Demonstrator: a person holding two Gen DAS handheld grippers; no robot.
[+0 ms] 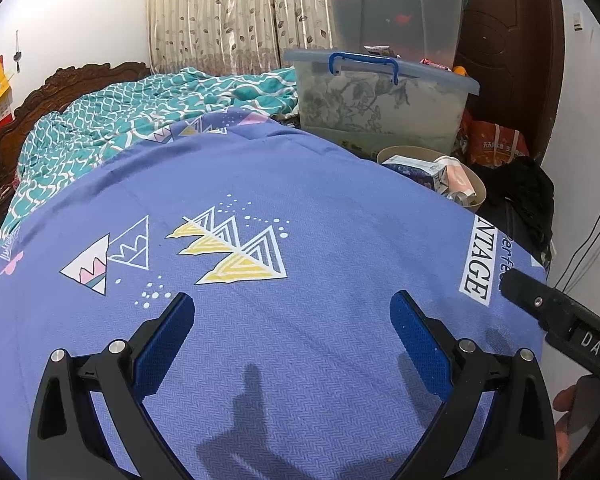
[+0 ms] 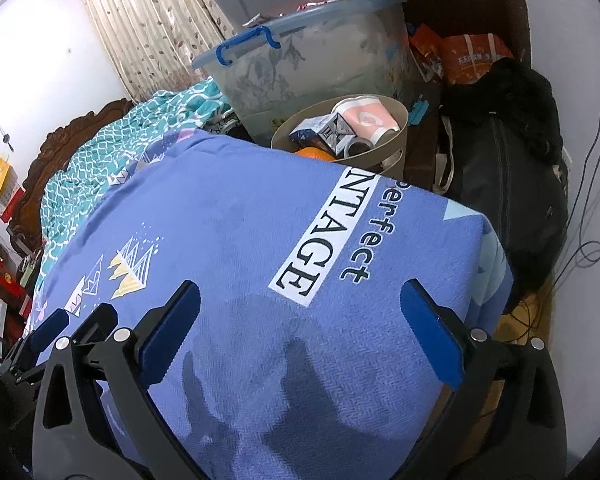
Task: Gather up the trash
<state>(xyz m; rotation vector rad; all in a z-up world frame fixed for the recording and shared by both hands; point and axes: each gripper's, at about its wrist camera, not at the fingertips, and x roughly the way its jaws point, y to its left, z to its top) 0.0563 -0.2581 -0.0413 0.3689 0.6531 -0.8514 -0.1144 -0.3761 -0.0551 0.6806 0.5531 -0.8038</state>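
A beige waste bin (image 2: 404, 116) stands just past the far corner of the bed; its rim (image 1: 480, 190) also shows in the left wrist view. It holds a pink-and-white paper cup (image 2: 364, 118), a blue carton (image 2: 320, 132), an orange (image 2: 314, 154) and a small roll (image 2: 358, 146). Over the blue printed bedsheet (image 1: 300, 184) my left gripper (image 1: 293, 300) stands open with only cloth between its blue pads. My right gripper (image 2: 300, 288) is open wide above the sheet's "VINTAGE" print (image 2: 300, 272), nothing between its fingers. One black finger of it (image 1: 540, 304) pokes in at the right of the left wrist view.
A clear storage box with a blue handle (image 2: 308, 64) sits behind the bin, a bigger tub stacked on it. A teal quilt (image 1: 120, 120) lies crumpled toward the carved headboard (image 1: 60, 88). A black bag (image 2: 500, 168), orange bags (image 2: 472, 60) and cables (image 2: 580, 240) crowd the floor on the right.
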